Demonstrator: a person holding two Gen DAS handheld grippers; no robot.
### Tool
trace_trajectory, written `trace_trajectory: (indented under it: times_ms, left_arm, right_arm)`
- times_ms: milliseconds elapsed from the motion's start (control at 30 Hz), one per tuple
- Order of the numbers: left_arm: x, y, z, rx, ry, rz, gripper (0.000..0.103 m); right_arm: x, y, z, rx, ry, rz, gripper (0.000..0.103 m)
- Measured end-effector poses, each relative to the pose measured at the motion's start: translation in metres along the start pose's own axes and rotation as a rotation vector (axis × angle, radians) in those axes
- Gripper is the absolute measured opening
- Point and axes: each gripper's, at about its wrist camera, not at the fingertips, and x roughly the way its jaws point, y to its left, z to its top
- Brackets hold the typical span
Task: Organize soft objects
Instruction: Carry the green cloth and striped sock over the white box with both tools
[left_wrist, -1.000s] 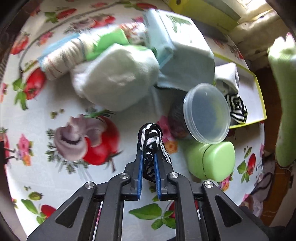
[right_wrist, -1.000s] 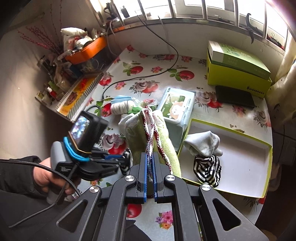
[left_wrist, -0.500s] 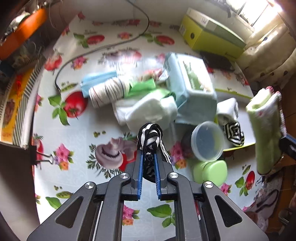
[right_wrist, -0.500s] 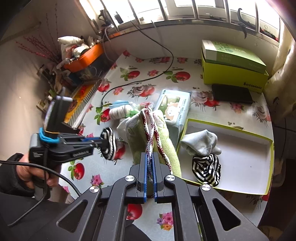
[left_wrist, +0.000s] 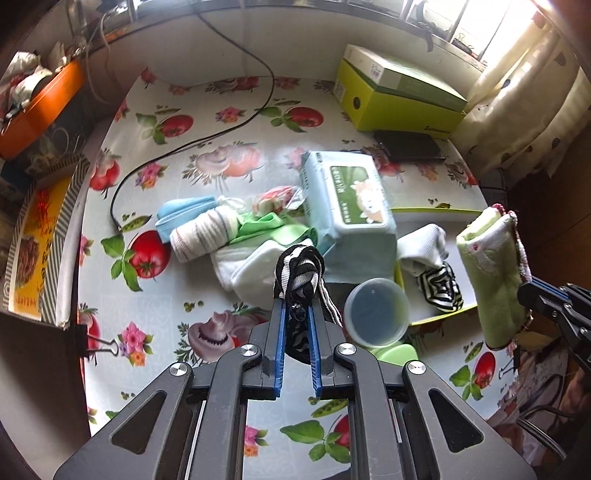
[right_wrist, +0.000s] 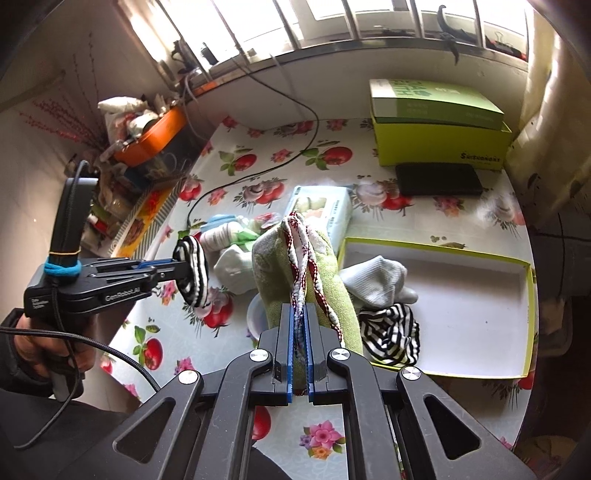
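Striped sock (left_wrist: 300, 269): soft, light and limp, bunched into a ball. It hangs loose below the pinch, so a grip through the thick middle of the bunch should hold best.
Left hand-held gripper (left_wrist: 297, 325): clamped on the striped sock, at the centre of the left view, lifted off the desk (left_wrist: 207, 170).
Towel (right_wrist: 303, 273): green, folded, soft with a red-and-white trim. It looks bulkier, and a pinch on the folded edge should keep it from unrolling.
Right hand-held gripper (right_wrist: 300, 332): closed on the towel's trimmed edge; the towel stands up ahead of the jaws, centre of the right view.
Tray (right_wrist: 480, 254): to the right of the towel in the right view, holding a white sock (right_wrist: 376, 282) and a second striped one (right_wrist: 391, 332).
Pile (left_wrist: 236, 240): more soft cloths on the desk, above the left hand-held gripper in its view.
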Motion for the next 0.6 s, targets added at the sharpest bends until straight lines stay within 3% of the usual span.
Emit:
trace_trajectory:
  times_ms: [600]
  left_arm:
    - [0.005, -0.066, 0.033, 0.12, 0.006, -0.088, 0.012]
  right_arm:
    - [-0.008, -0.06, -0.004, 0.13, -0.028, -0.055, 0.005]
